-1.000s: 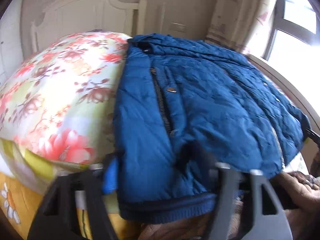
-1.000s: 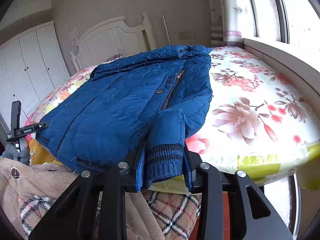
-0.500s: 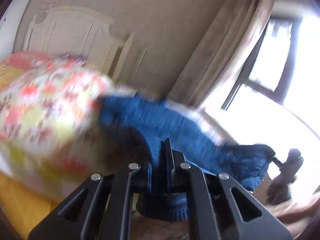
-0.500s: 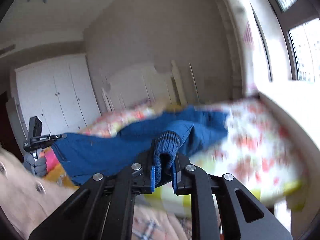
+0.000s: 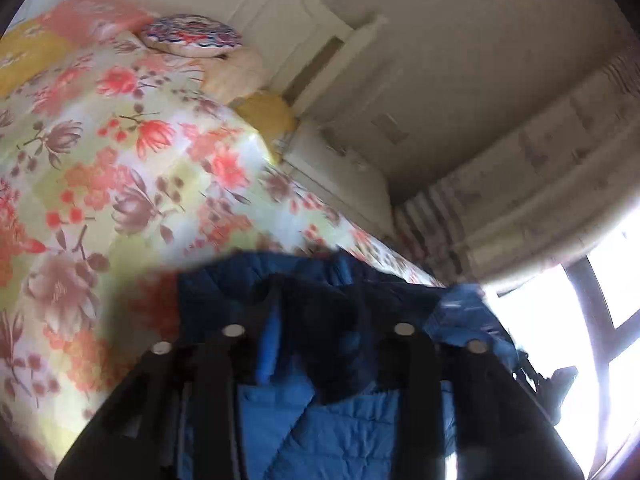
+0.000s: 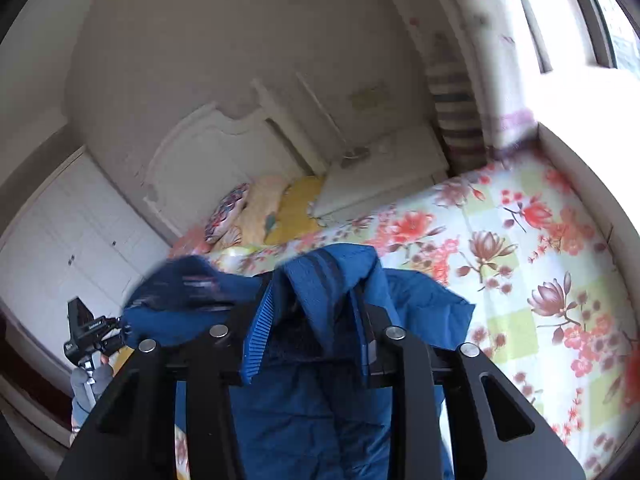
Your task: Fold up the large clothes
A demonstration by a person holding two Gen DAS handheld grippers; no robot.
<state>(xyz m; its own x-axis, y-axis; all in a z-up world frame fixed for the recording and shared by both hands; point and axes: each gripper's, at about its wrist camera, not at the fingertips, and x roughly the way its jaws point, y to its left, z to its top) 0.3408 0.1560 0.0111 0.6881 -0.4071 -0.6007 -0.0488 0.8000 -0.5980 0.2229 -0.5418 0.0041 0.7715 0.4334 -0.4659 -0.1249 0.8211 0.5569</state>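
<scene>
Blue jacket (image 6: 320,420) bunched over floral bed (image 6: 540,240). Right gripper (image 6: 316,320) jaws spread wide, striped cuff (image 6: 320,276) draped between. Left gripper (image 5: 316,332) jaws also apart, dark jacket fabric between, blurry. Pillows (image 6: 256,208) by headboard (image 6: 208,152).

Jacket (image 6: 320,432) on the bed (image 6: 540,280) — pillows (image 6: 260,208) behind, against the headboard (image 6: 208,160).
</scene>
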